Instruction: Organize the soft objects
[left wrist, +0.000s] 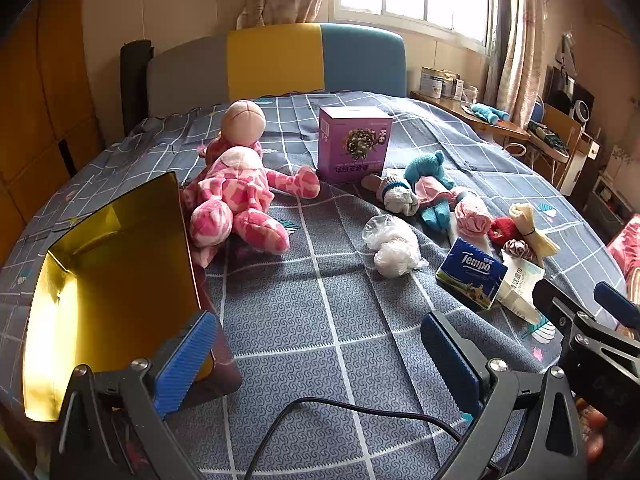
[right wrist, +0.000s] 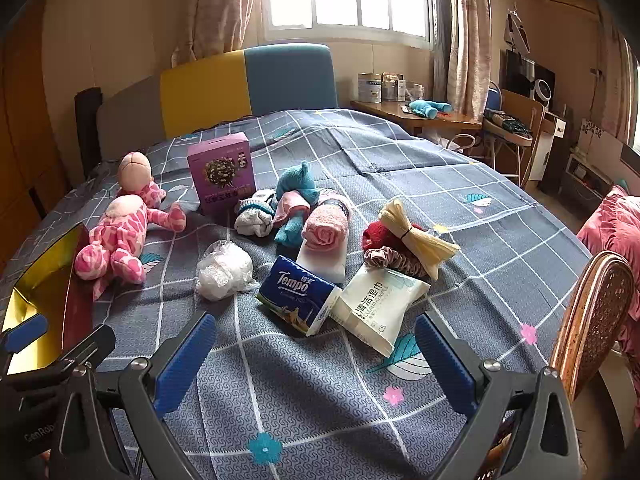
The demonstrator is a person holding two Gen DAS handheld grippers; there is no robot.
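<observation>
A: How do the two tools stand?

B: The left tool hangs over the bed's grey checked cover, its blue-padded fingers spread wide with nothing between them. The right tool is just as spread and empty.

A: And the soft things?

B: All on the bed. A pink-and-white patterned plush doll lies just beside an open box with a shiny gold lining. A purple cardboard box stands farther back. In front of the right tool lie a blue Tempo tissue pack touching a white wet-wipes pouch, a crumpled clear plastic bag, a rolled pink towel, a teal plush toy and a cream bundle tied with a black band.
</observation>
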